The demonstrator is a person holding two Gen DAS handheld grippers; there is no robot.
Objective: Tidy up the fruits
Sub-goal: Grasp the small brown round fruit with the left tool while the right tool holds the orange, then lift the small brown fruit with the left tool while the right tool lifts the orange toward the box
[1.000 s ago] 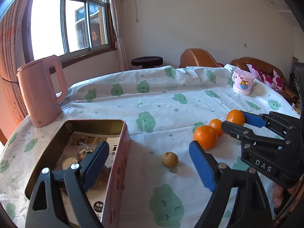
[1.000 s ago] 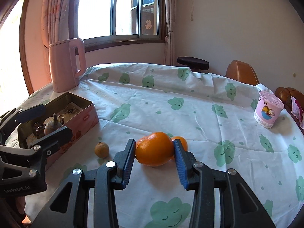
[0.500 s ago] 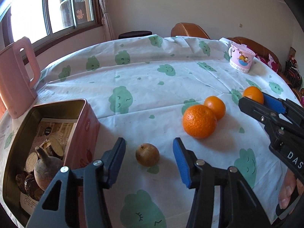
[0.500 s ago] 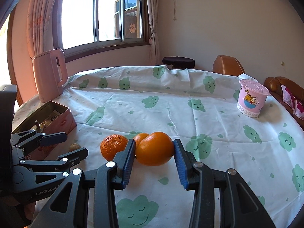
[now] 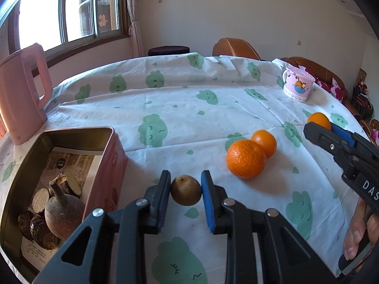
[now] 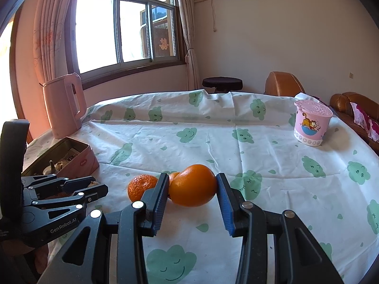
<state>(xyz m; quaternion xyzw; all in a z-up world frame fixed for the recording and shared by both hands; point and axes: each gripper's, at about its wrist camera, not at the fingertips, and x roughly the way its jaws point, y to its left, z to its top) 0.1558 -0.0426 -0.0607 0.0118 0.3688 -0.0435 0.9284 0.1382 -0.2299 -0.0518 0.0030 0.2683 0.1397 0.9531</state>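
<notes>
Left gripper (image 5: pixel 186 190), lower centre of the left wrist view, is clamped on a small brown fruit (image 5: pixel 186 193) resting on the tablecloth (image 5: pixel 180 108); its body reads "GenRobot.AI" at lower left of the right wrist view. Right gripper (image 6: pixel 193 189), marked "DAS" at the right edge of the left view, grips a smooth orange (image 6: pixel 193 185). Two more oranges (image 5: pixel 246 158) lie centre-right, and the pink tin (image 5: pixel 113 156) at lower left.
</notes>
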